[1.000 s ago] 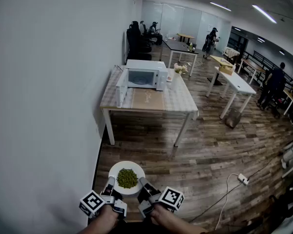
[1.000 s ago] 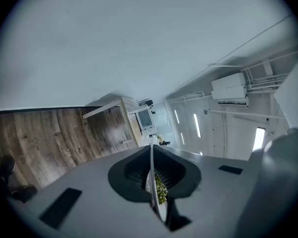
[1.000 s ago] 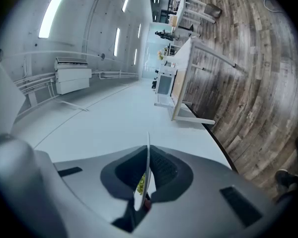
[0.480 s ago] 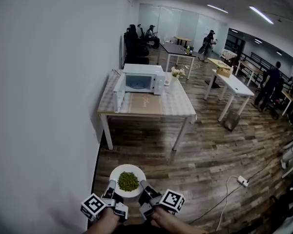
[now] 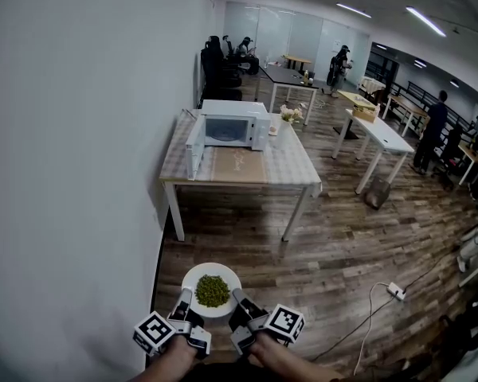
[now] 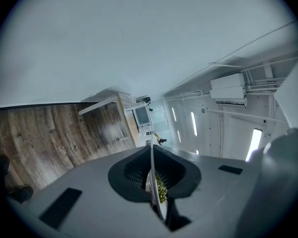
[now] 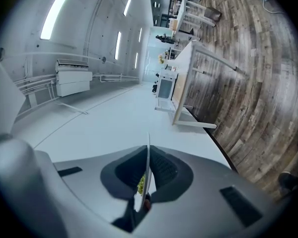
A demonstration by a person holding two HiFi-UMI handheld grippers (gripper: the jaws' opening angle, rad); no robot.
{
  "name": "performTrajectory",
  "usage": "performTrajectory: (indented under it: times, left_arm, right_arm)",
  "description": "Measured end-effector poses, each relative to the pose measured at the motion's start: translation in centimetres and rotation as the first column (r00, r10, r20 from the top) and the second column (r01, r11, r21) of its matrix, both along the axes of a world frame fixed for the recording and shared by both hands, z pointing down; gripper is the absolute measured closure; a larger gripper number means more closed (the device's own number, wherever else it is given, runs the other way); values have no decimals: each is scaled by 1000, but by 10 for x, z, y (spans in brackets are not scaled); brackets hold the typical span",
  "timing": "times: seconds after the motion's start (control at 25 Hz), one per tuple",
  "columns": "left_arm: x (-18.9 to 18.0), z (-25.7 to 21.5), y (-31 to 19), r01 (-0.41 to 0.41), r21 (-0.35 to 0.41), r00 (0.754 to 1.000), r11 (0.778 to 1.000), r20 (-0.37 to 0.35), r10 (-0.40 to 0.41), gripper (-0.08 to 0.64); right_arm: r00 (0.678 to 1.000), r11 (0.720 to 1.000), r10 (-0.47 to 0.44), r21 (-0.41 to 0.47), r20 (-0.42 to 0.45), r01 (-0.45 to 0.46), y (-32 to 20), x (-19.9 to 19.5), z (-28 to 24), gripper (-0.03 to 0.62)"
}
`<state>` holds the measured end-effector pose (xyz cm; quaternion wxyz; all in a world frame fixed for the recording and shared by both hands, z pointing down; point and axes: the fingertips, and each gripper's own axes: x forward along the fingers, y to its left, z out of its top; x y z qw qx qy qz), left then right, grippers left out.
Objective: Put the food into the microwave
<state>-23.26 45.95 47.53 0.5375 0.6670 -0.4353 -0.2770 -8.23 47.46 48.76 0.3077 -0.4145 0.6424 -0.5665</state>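
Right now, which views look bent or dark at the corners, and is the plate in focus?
Head view: evenly lit, table and wall lines bow outward, the plate is sharp. Left gripper view: round fisheye picture, black corners, floor planks curve. Right gripper view: same black corners, ceiling lamps glare white.

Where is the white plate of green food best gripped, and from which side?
Its thin rim, from the near side: the plate is shallow and level, food heaped mid-plate, leaving only rim free. The left hand-held gripper and right hand-held gripper each clamp it there.
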Motion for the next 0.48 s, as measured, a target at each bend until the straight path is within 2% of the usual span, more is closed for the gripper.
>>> performTrajectory:
  times: [0.12, 0.48]
  left_arm:
    - [-7, -1, -2, -1, 1, 1000, 1000, 6, 1, 540]
    - [-26, 5, -22, -42, 10, 999, 999, -6, 42, 540]
  right_arm:
    - [1000, 1000, -1, -16, 2, 1, -1, -7, 2, 572]
    - [999, 999, 52, 6, 11, -52, -13, -28, 4, 572]
